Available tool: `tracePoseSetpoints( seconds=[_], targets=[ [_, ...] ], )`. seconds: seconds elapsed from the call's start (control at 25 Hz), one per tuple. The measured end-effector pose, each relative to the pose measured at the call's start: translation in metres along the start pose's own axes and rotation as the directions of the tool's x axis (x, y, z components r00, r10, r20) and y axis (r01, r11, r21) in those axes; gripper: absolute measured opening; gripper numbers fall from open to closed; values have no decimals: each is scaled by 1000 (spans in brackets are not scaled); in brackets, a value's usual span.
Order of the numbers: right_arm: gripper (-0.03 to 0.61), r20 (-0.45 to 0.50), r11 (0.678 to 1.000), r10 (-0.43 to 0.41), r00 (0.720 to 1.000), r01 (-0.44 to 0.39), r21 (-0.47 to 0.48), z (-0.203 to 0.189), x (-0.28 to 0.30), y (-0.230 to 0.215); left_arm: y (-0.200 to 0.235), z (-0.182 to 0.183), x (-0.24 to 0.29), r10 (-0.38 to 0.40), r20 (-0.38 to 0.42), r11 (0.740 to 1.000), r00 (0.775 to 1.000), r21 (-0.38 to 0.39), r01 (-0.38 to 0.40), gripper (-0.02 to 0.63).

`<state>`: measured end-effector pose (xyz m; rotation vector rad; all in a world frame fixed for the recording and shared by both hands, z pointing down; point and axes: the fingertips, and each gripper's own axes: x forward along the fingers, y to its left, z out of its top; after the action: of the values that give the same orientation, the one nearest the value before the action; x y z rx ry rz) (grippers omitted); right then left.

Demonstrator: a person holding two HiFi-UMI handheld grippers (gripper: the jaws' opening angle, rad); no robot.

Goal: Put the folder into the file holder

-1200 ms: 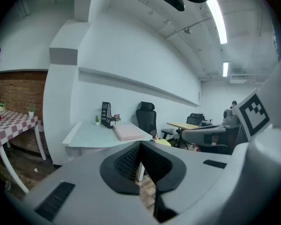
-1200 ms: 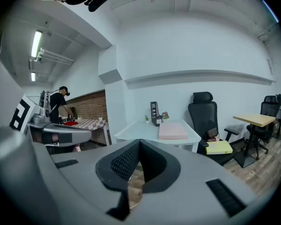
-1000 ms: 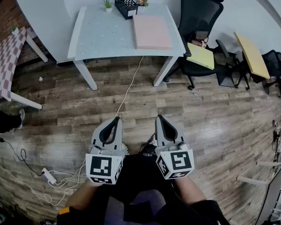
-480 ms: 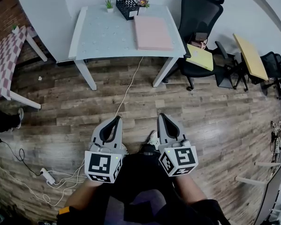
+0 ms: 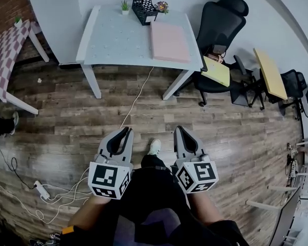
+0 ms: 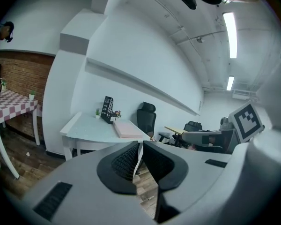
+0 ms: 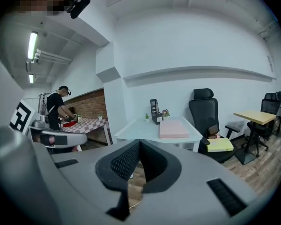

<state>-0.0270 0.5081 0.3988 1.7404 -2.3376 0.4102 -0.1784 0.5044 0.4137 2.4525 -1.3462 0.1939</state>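
Note:
A pink folder (image 5: 169,41) lies flat on the right part of a white table (image 5: 118,40) across the room. A black mesh file holder (image 5: 143,1) stands upright at the table's back edge, just left of the folder. Both also show far off in the gripper views: the folder (image 6: 128,129) (image 7: 173,129) and the holder (image 6: 107,109) (image 7: 154,110). My left gripper (image 5: 127,130) (image 6: 140,146) is held low over the wooden floor, its jaws opening to a narrow slit with nothing between them. Beside it, my right gripper (image 5: 177,129) (image 7: 139,142) is shut and empty.
A black office chair (image 5: 220,19) with a yellow folder (image 5: 215,70) on its seat stands right of the table, a yellow desk (image 5: 269,73) beyond it. A checkered table (image 5: 5,60) is at the left. A cable (image 5: 136,99) and power strip (image 5: 41,189) lie on the floor.
The view has shifted a little toward the table, and a white shoe has stepped forward between the grippers. The left jaws have parted slightly.

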Motion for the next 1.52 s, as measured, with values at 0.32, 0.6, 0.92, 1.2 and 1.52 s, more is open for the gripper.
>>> tracePoseSetpoints(
  seconds=[0.32,0.6,0.92,1.2,1.52],
  targets=[
    [15,-36,997,58,998,-56,52,-7,40,-12,24,-5,23,11,-60,998,998,-58,-14,92],
    [60,-63,995,71,995,-66,73,-2,87,-41,49,-1,64,33,-113,995,993,-94,-44,123],
    [66,-100,994,90,991,-83,77,11,156,-99,52,19,153,40,-173,996,984,-75,-54,127],
    [77,-113,988,131,985,-120,100,30,205,-154,51,46,223,75,-194,994,978,-65,-89,138],
    [95,-81,982,168,982,-160,97,57,242,-212,40,73,289,116,-171,991,978,-43,-125,138]
  ],
)
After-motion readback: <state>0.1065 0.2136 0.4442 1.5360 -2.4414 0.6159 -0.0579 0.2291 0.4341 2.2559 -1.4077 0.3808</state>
